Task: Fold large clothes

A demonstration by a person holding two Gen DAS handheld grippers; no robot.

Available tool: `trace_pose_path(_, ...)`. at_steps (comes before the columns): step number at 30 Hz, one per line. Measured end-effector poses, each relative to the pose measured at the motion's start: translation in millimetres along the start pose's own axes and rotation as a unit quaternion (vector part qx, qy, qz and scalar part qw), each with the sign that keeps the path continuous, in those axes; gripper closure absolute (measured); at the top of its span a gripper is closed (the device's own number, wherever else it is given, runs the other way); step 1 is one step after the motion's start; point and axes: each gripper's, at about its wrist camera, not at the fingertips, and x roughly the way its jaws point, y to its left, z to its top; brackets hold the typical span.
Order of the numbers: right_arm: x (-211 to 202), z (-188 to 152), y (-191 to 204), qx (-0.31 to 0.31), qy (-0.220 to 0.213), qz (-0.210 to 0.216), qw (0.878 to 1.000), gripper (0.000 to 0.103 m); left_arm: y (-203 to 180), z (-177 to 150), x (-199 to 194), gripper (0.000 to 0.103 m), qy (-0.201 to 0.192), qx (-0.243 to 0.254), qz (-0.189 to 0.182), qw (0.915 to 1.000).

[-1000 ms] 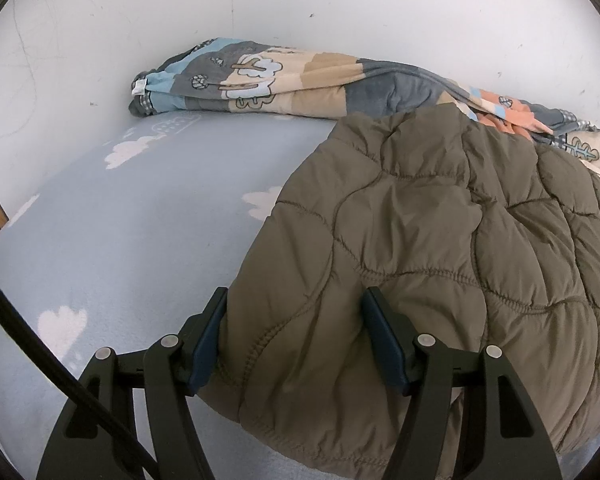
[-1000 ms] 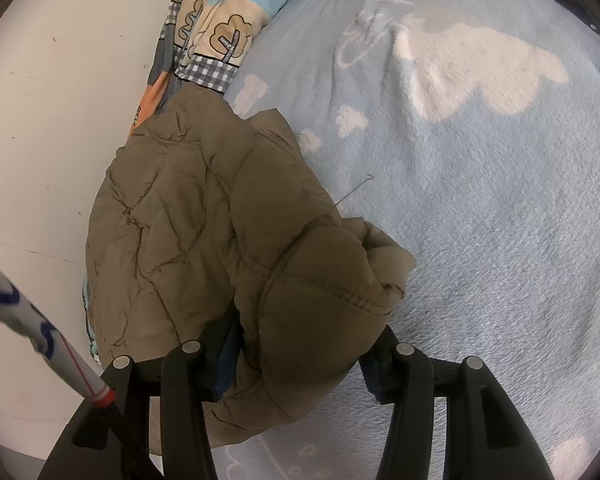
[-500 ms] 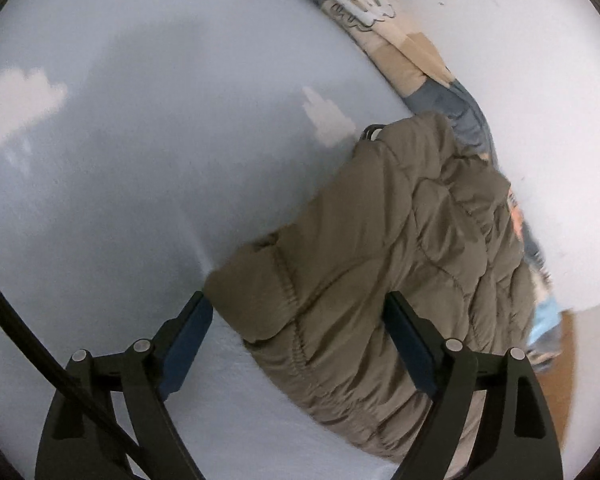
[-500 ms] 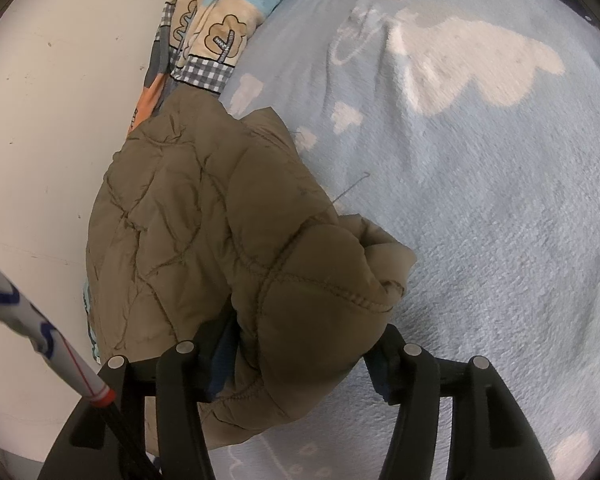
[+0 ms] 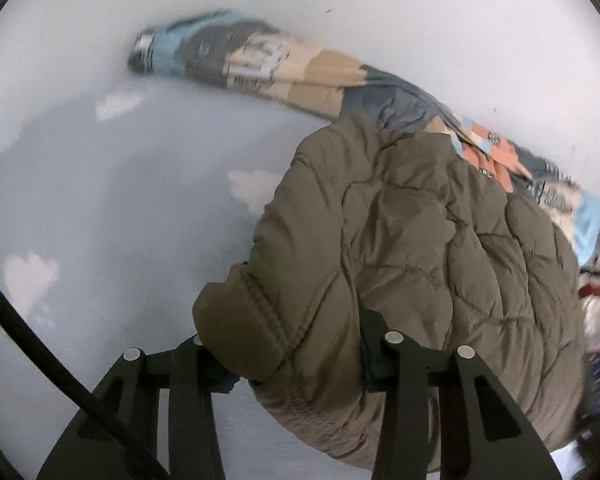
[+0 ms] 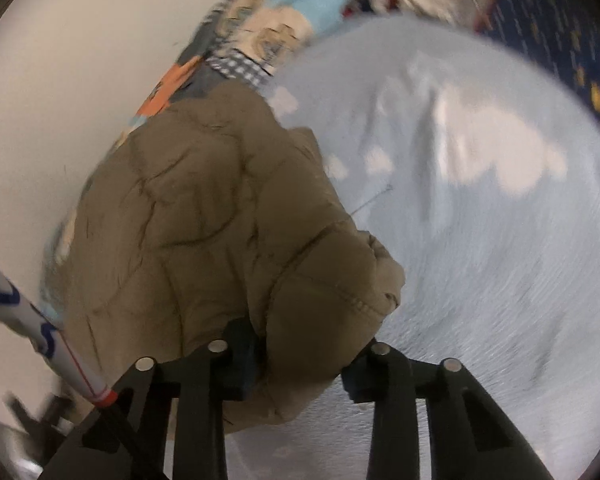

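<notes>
A bed covered by a pale blue sheet printed with white clouds (image 5: 112, 208) is seen against a plain white wall (image 5: 420, 20), with a patchwork quilt in blue, beige, grey and orange (image 5: 284, 68) bunched along the wall. An olive-brown quilted puffer jacket (image 5: 440, 248) is lying on the sheet beside that quilt, bundled into a rounded heap rather than spread flat. The left gripper (image 5: 288, 360) is placed at a thick cuffed or hemmed end of the jacket, and its jaws are closing with that padded roll between them and already pressed by them. The right gripper (image 6: 296, 364) is set at another bunched corner, its jaws likewise closing on a fat fold of the fabric. Little of the folding can be judged as done: no neat, flat fold is visible, the garment is only gathered, and the smoothing, the squaring of the edges and the final folds appear to be left.
</notes>
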Motion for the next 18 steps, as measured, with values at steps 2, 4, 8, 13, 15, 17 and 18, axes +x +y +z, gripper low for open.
trace_pose_path(2,-10.4,-1.0,4.3,-0.014,-0.007,-0.008,1.000,0.073,-2.9,-1.4,-18.6,0.062,-0.005,0.004,-0.003,1.0000)
trace_pose_path(4,-24.2,-1.2,4.9,-0.022,-0.016,-0.010,1.000,0.073,-3.6,-1.9,-36.0,0.062,-0.012,0.011,-0.008,0.9998)
trace_pose_path(8,-55.3,-7.8,-0.3,-0.030,-0.022,-0.008,0.999,0.074,4.2,-18.6,-73.1,0.062,-0.019,0.020,-0.012,0.9995)
trace_pose_path(13,-93.8,-34.9,-14.9,-0.014,-0.013,-0.003,1.000,0.073,13.4,-39.1,-96.0,0.062,-0.005,0.007,-0.012,0.9999)
trace_pose_path(15,-113.4,-51.0,-22.1,-0.013,-0.014,0.001,1.000,0.073,23.7,-55.5,-112.8,0.061,0.001,0.002,-0.016,0.9999)
trace_pose_path(17,-134.5,-72.3,-31.9,-0.013,-0.020,0.004,1.000,0.073,35.0,-73.3,-122.9,0.059,0.018,-0.007,-0.021,0.9996)
trace_pose_path(18,-142.9,-84.6,-38.3,-0.011,-0.019,0.000,1.000,0.073,38.7,-80.2,-123.4,0.058,0.026,-0.011,-0.021,0.9994)
